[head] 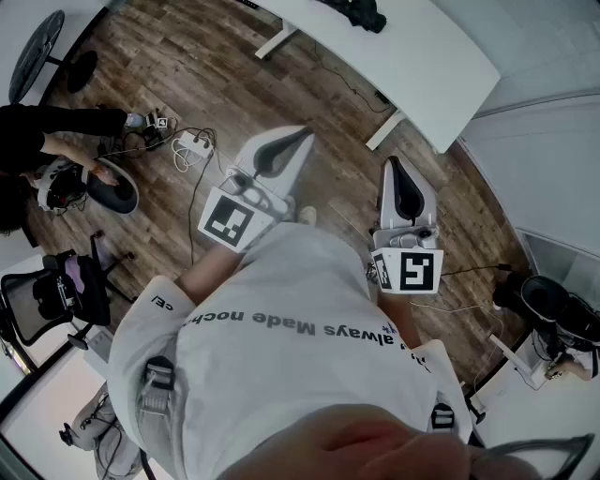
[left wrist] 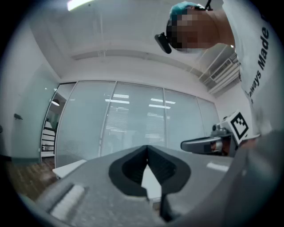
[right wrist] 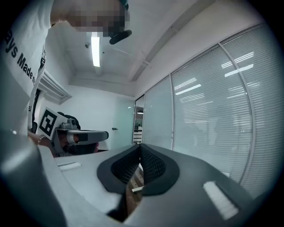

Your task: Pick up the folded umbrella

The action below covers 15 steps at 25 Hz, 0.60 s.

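No folded umbrella shows in any view. In the head view I hold both grippers level in front of my white shirt, above a wooden floor. My left gripper (head: 302, 137) has its jaws closed tip to tip with nothing between them; in its own view the left gripper (left wrist: 147, 147) points at a frosted glass wall. My right gripper (head: 393, 165) is also shut and empty, and the right gripper (right wrist: 140, 145) faces a glass wall with blinds. Each gripper appears side-on in the other's view: the right gripper (left wrist: 208, 142) and the left gripper (right wrist: 84, 135).
A long white table (head: 412, 56) stands ahead, with a dark object (head: 361, 11) at its far edge. A seated person (head: 47, 141) is at the left, beside cables and a power strip (head: 192, 145). An office chair (head: 56, 291) is at the left, dark gear (head: 548, 305) at the right.
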Motion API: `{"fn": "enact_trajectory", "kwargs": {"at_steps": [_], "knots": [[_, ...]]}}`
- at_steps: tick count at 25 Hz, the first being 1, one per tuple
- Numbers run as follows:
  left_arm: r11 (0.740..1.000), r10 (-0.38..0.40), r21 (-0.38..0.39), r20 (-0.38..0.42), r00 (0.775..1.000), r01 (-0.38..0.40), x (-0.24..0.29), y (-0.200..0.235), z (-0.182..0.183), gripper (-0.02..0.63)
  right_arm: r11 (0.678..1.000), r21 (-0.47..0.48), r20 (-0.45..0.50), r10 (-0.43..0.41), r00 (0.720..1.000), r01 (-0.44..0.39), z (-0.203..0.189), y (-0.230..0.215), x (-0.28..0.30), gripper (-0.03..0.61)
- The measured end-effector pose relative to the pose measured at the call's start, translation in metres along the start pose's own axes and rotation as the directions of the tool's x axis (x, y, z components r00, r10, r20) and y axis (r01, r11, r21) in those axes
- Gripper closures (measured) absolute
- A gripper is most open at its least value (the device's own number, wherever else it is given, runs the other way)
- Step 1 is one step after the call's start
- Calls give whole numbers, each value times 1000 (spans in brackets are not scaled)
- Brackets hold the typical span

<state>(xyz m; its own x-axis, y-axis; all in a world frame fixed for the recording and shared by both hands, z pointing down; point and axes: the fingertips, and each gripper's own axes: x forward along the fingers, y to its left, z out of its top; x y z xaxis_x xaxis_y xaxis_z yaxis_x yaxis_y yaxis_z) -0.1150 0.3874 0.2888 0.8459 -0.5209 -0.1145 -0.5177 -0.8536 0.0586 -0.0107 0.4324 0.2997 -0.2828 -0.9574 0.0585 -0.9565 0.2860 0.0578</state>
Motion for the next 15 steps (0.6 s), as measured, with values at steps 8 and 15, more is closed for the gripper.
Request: {"fn": "enact_trajectory", "kwargs": {"at_steps": [8,15], "knots": [[1000,-13,-11,2,1000,13,-25,17,4,614,1000,26,5,-16,1000,16,3,27,12,578],[999,-30,-29,-22,999,29,-37,36,-3,614,999,38,-17,-14,1000,14,-8,44,32,578]]}}
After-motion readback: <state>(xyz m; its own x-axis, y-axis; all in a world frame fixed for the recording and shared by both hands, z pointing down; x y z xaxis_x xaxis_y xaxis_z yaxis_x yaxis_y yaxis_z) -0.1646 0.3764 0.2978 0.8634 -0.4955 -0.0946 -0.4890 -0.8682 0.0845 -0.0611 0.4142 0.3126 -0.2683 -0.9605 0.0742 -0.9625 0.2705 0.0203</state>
